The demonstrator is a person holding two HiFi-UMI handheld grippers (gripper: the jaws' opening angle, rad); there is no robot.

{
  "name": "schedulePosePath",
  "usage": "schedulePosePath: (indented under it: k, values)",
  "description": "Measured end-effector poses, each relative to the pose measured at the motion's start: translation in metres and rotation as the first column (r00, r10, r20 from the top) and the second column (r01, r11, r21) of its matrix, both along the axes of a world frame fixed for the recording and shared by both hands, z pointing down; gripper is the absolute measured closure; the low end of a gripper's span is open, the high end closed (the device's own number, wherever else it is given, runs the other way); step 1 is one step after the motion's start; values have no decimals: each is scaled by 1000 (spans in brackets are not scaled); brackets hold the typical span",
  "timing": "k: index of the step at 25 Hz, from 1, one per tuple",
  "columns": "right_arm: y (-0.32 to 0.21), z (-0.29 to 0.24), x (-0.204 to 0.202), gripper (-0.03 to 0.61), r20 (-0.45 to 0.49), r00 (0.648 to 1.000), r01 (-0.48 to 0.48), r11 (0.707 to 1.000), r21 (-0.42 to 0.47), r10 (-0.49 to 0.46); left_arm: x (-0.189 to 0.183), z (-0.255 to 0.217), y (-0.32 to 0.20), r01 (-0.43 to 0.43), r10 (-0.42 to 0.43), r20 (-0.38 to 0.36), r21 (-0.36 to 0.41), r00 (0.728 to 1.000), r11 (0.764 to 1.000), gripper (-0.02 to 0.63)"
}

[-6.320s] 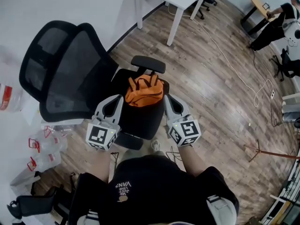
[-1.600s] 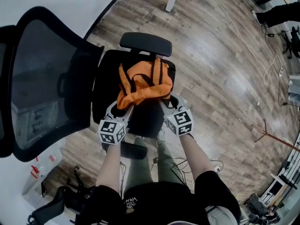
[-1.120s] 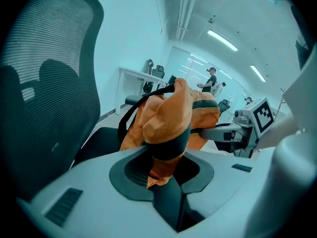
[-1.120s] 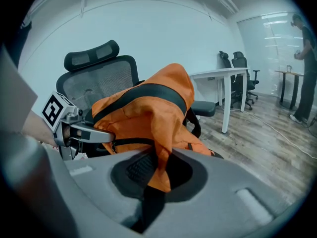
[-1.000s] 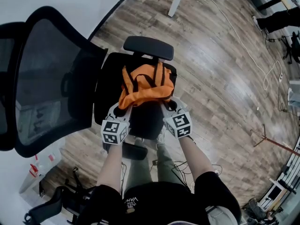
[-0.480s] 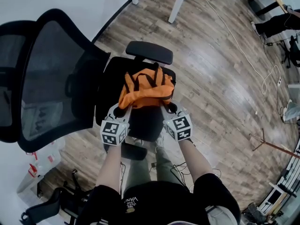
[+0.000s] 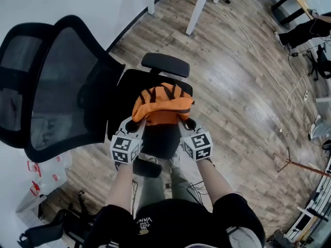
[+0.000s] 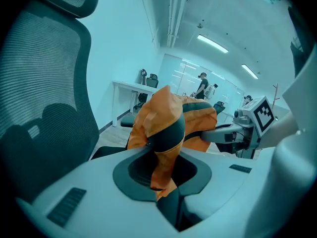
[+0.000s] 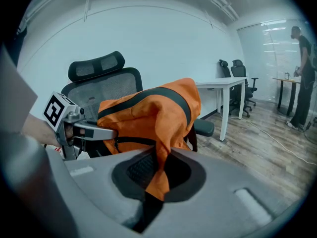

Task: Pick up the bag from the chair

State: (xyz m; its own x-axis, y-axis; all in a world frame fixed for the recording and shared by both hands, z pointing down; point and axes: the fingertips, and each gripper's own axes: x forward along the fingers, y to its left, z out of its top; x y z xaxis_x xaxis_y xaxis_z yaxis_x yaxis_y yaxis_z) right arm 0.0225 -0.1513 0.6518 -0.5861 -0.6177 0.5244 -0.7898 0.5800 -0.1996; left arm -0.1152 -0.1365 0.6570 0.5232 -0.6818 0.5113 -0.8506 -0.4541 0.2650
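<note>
Now my left claw [image 7: 133, 124] and right claw [image 7: 187, 123] each pinch the orange fabric bag [image 7: 161, 105] slung between them, seemingly off the black mesh chair [image 7: 62, 89]; only carrying away remains.

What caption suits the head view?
Left gripper, jaws just closed further, and right gripper pinch an orange fabric bag over a black mesh chair.

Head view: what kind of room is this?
Probably an office: there is a black mesh swivel chair, a white desk, and more swivel chairs farther back on a wood-look floor.
</note>
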Motion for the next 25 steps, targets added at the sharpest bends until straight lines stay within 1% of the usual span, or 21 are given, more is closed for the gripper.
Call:
schedulePosePath:
  k: [5, 13, 25]
  values:
    - [8, -17, -1, 560, 3, 1000, -9, 1000, 9, 8, -2, -18, 4, -16, 16, 6, 19, 1000, 1000, 549]
    - [15, -51, -2, 561, 11, 1000, -10, 999, 39, 9, -4, -54, 10, -16, 16, 6, 61, 1000, 998, 548]
    - [17, -111, 1, 561, 13, 1000, -11, 996, 91, 10, -1, -116, 11, -25, 24, 8, 131, 1000, 991, 549]
